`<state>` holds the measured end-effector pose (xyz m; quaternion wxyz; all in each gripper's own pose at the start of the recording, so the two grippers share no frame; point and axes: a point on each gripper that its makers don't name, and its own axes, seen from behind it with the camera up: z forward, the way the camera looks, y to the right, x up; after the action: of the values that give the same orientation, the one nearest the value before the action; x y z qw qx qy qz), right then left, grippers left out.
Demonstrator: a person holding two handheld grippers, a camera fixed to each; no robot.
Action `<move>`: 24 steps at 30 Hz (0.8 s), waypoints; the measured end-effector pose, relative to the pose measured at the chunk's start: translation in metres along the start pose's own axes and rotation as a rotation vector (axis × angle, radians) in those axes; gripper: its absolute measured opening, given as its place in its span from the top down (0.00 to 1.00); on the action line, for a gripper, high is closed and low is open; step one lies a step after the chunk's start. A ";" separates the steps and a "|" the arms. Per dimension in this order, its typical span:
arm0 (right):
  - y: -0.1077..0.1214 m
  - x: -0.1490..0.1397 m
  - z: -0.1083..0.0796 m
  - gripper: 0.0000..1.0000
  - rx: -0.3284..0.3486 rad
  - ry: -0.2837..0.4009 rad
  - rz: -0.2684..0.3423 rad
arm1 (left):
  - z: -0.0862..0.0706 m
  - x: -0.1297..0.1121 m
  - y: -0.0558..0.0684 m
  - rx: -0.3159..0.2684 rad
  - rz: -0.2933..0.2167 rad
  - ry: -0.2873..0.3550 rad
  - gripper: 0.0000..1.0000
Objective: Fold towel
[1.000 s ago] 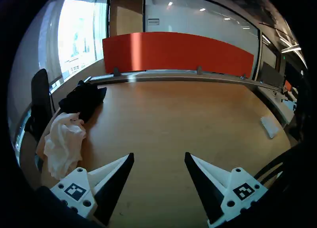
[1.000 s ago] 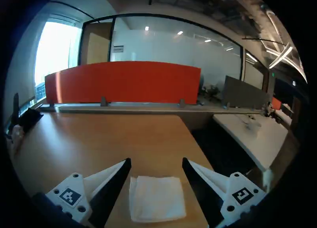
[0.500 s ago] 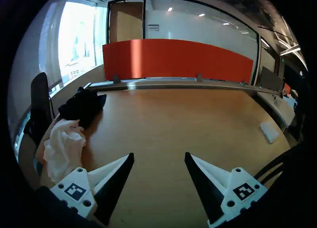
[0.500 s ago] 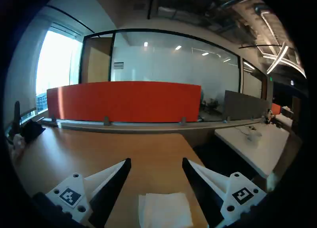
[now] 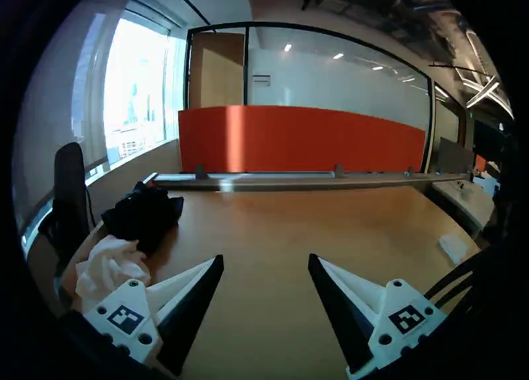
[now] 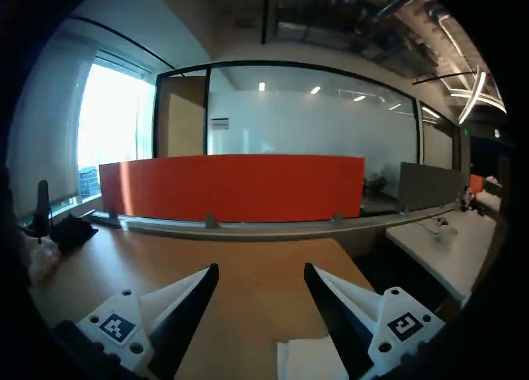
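- Left gripper view: low over the table [image 5: 278, 248], facing the orange partition [image 5: 301, 139] at 12 o'clock; folded towel [image 5: 455, 246] far off at 3 o'clock.
- Right gripper view: same heading, folded towel [image 6: 311, 359] close at 6 o'clock.
- Shared: table, orange partition, folded towel.

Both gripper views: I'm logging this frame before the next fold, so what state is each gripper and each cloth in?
left gripper: open, holding nothing.
right gripper: open, holding nothing.
white towel: folded, lying flat on the table by the right gripper's fingers, not gripped.
white cloth: crumpled in a heap.
black cloth: bunched up beside the white cloth.
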<state>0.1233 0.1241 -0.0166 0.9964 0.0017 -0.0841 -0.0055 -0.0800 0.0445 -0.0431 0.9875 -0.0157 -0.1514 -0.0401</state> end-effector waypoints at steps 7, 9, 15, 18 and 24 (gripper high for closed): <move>-0.037 0.018 0.007 0.00 0.029 0.035 0.001 | 0.015 0.032 -0.007 0.007 0.015 0.075 0.05; -0.047 0.024 0.009 0.00 0.033 0.048 -0.005 | 0.018 0.040 -0.009 0.012 0.022 0.094 0.05; -0.080 0.043 0.013 0.00 0.045 0.083 0.003 | 0.024 0.065 -0.009 0.010 0.022 0.152 0.05; -0.095 0.049 0.015 0.00 0.049 0.098 0.018 | 0.025 0.073 -0.008 0.005 0.011 0.173 0.05; -0.117 0.054 0.017 0.00 0.057 0.107 0.029 | 0.028 0.081 -0.009 0.009 0.005 0.202 0.05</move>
<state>0.1723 0.0066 0.0090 0.9990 0.0292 -0.0310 0.0113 -0.0120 0.0305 0.0077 0.9979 -0.0076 -0.0510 -0.0386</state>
